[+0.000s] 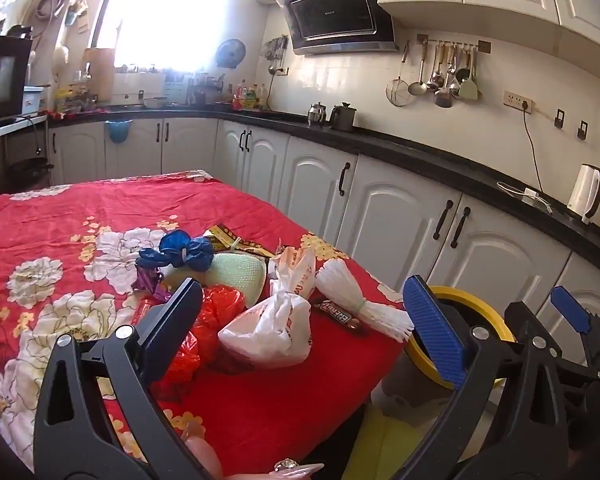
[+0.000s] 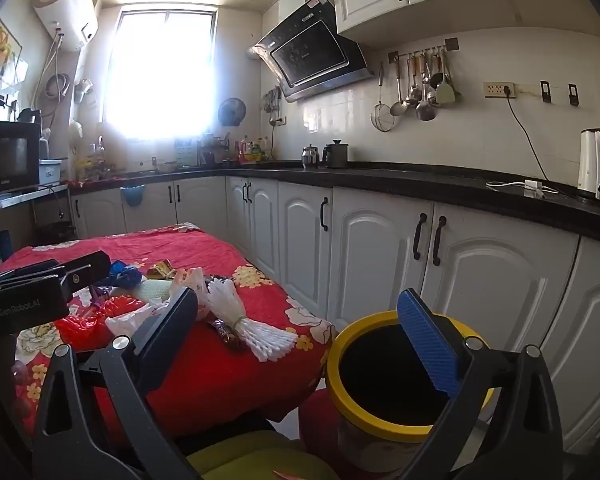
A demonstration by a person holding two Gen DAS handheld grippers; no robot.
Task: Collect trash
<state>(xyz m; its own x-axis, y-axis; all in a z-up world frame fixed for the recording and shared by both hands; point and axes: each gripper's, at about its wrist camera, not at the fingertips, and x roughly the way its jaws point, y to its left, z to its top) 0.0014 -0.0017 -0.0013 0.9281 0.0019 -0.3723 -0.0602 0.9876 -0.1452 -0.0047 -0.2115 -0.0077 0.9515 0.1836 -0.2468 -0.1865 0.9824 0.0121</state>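
A: Left wrist view: your left tongs (image 1: 300, 312) are hanging wide apart over the near edge of the surface (image 1: 60, 216), nothing between the pads. Why so wide?

B: Because the trash is bulky. The white plastic bag (image 1: 268, 328) is sitting right in front of them, touching the red plastic bag (image 1: 216, 312) on its left, so you're probably lining up on one of those.

A: And the rest of the pile?

B: It's all clustering near the surface's right corner: the white foam net (image 1: 352, 296), the chocolate wrapper (image 1: 340, 316) lying just beside it, the blue knotted bag (image 1: 184, 250) and the green foam sleeve (image 1: 236, 272) further back.

A: Right wrist view?

B: Your right tongs (image 2: 300, 328) are also standing fully wide and empty, pointing over the yellow-rimmed bin (image 2: 380, 420). The bin is standing on the floor just off that corner, mouth open, so drops are staying short.

A: Progress?

B: I'm judging nothing collected yet; can't see the bin's bottom, too dark.
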